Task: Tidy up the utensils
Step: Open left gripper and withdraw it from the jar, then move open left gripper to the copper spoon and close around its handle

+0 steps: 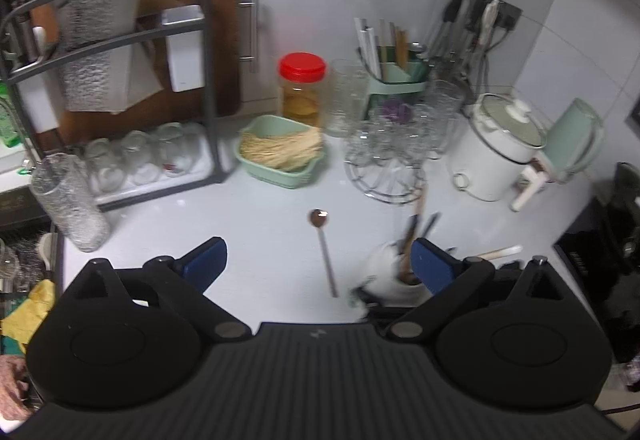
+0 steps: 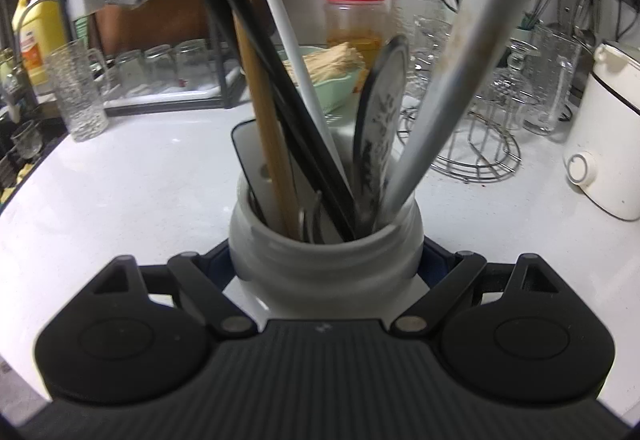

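Observation:
A long metal spoon (image 1: 323, 249) lies on the white counter (image 1: 256, 224), bowl away from me, between the open fingers of my left gripper (image 1: 320, 260), which hovers above it and holds nothing. A white ceramic utensil jar (image 2: 326, 252) holds several utensils: a wooden handle (image 2: 269, 144), black chopsticks (image 2: 288, 128), a white handle (image 2: 448, 80) and a patterned spatula (image 2: 380, 128). My right gripper (image 2: 326, 264) is shut on the jar's body, blue pads on both sides. The jar also shows in the left wrist view (image 1: 390, 274), blurred, beside the left gripper's right finger.
A dish rack (image 1: 120, 88) with knives and glasses stands at the back left. A textured tall glass (image 1: 70, 200), a green basket of sticks (image 1: 280, 150), a red-lidded jar (image 1: 302, 88), a wire rack of glasses (image 1: 394, 144) and a white cooker (image 1: 496, 148) line the back.

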